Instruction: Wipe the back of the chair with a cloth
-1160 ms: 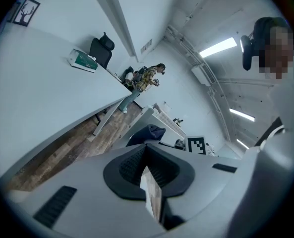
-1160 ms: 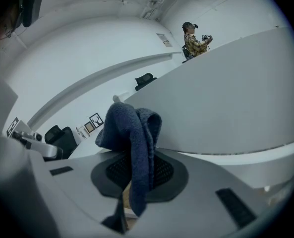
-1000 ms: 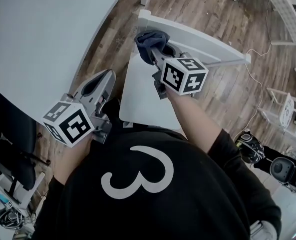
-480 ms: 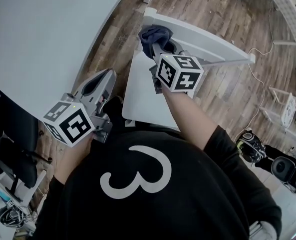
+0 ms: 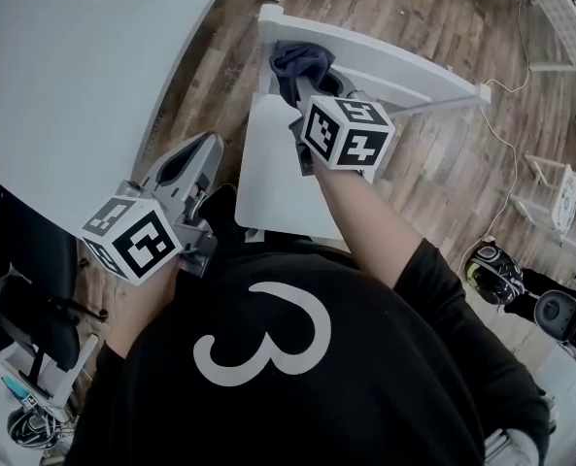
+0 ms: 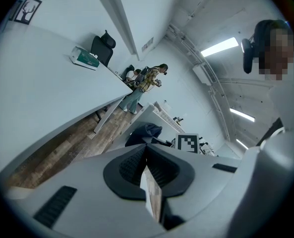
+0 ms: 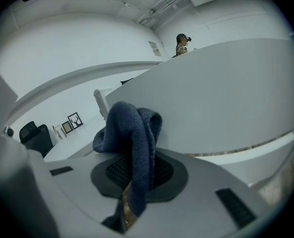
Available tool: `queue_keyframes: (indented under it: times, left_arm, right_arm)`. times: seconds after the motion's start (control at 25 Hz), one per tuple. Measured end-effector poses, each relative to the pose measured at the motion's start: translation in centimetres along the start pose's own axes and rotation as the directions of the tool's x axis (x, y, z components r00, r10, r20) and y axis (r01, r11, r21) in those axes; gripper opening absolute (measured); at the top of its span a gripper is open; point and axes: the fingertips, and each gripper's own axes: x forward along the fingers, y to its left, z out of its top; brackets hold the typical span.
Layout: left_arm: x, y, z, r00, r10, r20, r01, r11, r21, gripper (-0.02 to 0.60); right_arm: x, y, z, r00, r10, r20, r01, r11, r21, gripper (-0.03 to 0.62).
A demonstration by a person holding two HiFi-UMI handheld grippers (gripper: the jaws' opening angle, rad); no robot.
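Right gripper: clamped on cloth, held against chair back | left gripper: closed, empty | risk: cloth may be dragged loose if snagged at the back's end.

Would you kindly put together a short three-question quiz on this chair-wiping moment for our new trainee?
1. Multiple choice: which gripper is shut on the dark blue cloth?
A. left gripper
B. right gripper
C. neither
2. True or false: the left gripper's jaws stand wide apart.
3. Fill in the missing word: the dark blue cloth lies against the white chair ____, near its left end in the head view.

Key:
1. B, the cloth is pinched between the right gripper's jaws.
2. False, they are together with nothing between them.
3. back
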Motion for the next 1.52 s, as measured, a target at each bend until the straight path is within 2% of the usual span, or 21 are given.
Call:
queue_keyframes:
  times: [0.72, 1.16, 1.52]
  left_arm:
    - [3.9, -5.0, -1.9, 0.991, -0.094, -0.091, 0.101, 0.992, 0.070, 0.014]
    - [7.4, -8.9, -3.4, 0.977, -0.148, -0.156, 0.166, 0.980, 0.110, 0.014]
    - [9.1, -10.7, -3.9, 0.968, -0.170, -0.185, 0.196, 0.972, 0.128, 0.014]
  right_arm:
    - [-6.3, -8.9, 0.1, 0.988, -0.149, 0.048, 0.145, 0.986, 0.084, 0.052]
    - [-11.5, -16.7, -0.1, 0.962, -0.264, 0.066, 0.253, 0.958, 0.133, 0.052]
    - [-14.4, -21.0, -0.1, 0.941, -0.329, 0.076, 0.312, 0.934, 0.172, 0.052]
